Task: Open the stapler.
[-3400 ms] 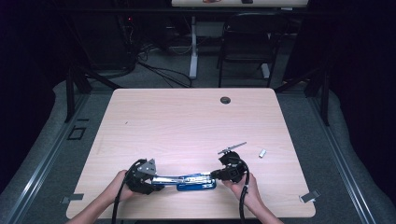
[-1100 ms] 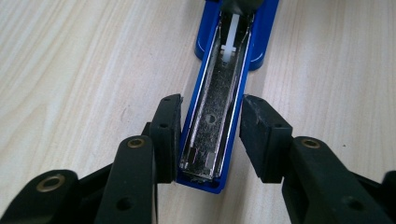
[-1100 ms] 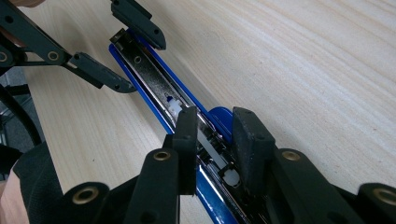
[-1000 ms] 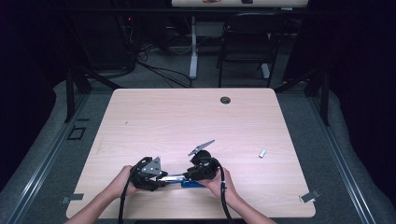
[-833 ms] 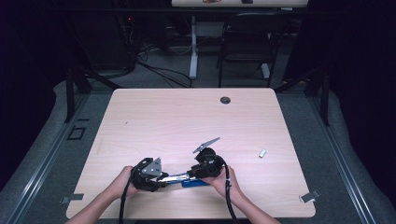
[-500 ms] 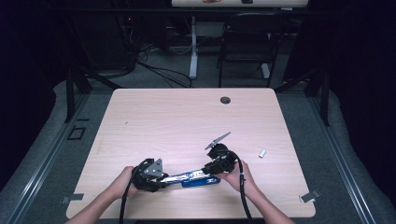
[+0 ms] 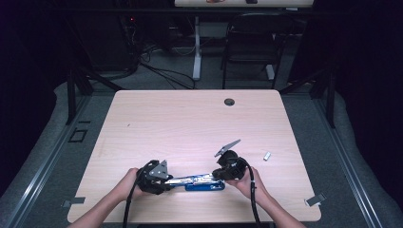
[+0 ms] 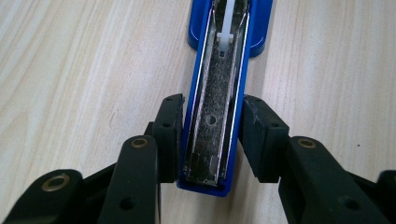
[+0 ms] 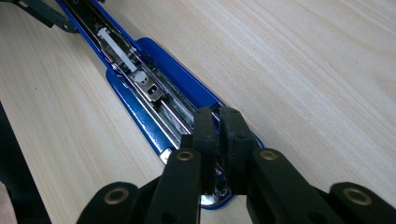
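A blue stapler (image 7: 199, 181) lies opened out flat near the table's front edge, its metal staple channel (image 8: 217, 70) facing up. My left gripper (image 7: 167, 180) holds its left end: the pads (image 8: 170, 135) press on both blue sides of the arm, and the jaws have just eased slightly wider. My right gripper (image 7: 219, 176) is at the stapler's right end. Its jaws (image 9: 217, 126) have just been closing and stand almost together, pinching a thin metal part at the end of the stapler (image 9: 159, 79). A white pusher rod (image 9: 116, 50) lies in the channel.
The light wooden table (image 7: 190, 128) carries a small pale piece (image 7: 267, 156) to the right of my right hand and a dark round hole (image 7: 229, 101) near its far edge. A chair (image 7: 252, 38) and cables sit on the floor beyond.
My right gripper has slid to the right along the stapler, away from the left gripper, and its jaws have narrowed. The left hand has stayed put.
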Available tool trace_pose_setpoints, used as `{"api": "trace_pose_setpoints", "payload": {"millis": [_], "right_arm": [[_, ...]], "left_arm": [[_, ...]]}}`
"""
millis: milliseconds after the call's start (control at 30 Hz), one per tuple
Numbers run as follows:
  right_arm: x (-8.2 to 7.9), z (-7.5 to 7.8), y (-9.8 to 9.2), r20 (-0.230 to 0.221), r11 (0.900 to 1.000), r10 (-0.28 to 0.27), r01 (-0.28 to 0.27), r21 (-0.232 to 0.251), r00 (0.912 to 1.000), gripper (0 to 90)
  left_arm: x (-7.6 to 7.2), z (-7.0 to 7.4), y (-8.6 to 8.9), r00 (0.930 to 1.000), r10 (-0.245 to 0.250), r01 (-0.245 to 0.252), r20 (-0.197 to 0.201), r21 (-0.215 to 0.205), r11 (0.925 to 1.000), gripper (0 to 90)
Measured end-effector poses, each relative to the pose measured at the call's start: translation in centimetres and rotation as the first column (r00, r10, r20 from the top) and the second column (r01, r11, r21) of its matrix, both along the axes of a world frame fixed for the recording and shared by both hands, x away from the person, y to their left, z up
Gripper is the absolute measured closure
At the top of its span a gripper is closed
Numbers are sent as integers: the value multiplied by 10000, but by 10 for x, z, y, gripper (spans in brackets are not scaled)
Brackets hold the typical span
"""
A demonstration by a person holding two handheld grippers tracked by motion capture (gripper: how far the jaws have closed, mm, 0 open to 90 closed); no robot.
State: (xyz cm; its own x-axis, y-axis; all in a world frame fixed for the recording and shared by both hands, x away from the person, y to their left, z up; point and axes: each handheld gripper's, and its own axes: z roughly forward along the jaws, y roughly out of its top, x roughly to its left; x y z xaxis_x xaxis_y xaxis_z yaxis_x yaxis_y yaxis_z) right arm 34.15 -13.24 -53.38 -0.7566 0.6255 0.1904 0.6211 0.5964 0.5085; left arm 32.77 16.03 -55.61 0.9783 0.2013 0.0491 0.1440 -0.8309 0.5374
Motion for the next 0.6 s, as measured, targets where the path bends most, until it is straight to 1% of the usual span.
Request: {"api": "trace_pose_setpoints", "payload": {"millis": [67, 100, 133, 200, 267, 300, 333, 400, 433, 467, 500, 600], "right_arm": [[-1, -1, 0, 75, 10000, -76, 76, 45, 9999, 860], [-1, -1, -1, 100, 10000, -20, 20, 35, 9999, 860], [-2, -1, -1, 97, 9999, -58, 57, 93, 9999, 860], [-2, -2, -2, 88, 9999, -78, 76, 150, 9999, 857], [-2, -1, -2, 104, 9998, -76, 74, 159, 9999, 858], [-3, -1, -2, 132, 9997, -71, 68, 249, 9999, 857], [-3, -1, -2, 94, 9996, -99, 97, 265, 9999, 852], [-3, -2, -4, -133, 9983, -61, 69, 587, 9999, 763], [-3, -1, -4, -149, 9981, -21, 30, 608, 9999, 746], [-3, 0, -4, -88, 9988, -12, 17, 484, 10000, 734], [-2, 1, -6, -47, 9990, 2, 0, 446, 10000, 710], [-1, 7, -13, 97, 9977, -110, 103, 663, 9999, 634]], "left_arm": [[1, 0, -1, 10000, -51, 51, -26, 1, 10000, 615], [2, 0, -1, 9999, -137, 137, -104, 42, 9999, 614], [2, 0, -1, 9998, -161, 161, -82, 40, 9999, 615], [4, 0, -2, 9994, -308, 310, -160, 121, 9994, 616], [5, 1, -3, 9989, -451, 454, -131, 222, 9987, 618], [5, 1, -3, 9987, -498, 500, -91, 244, 9985, 617], [6, 2, -2, 9985, -543, 543, -44, 146, 9984, 617], [5, 3, 0, 9985, -550, 550, 5, -32, 9985, 616], [5, 3, 1, 9984, -561, 562, 64, -88, 9984, 617], [5, 3, 1, 9984, -557, 557, 34, -143, 9983, 618], [4, 4, 1, 9983, -581, 582, 84, -146, 9982, 618], [4, 3, 2, 9981, -599, 602, 151, -225, 9979, 618]]}}
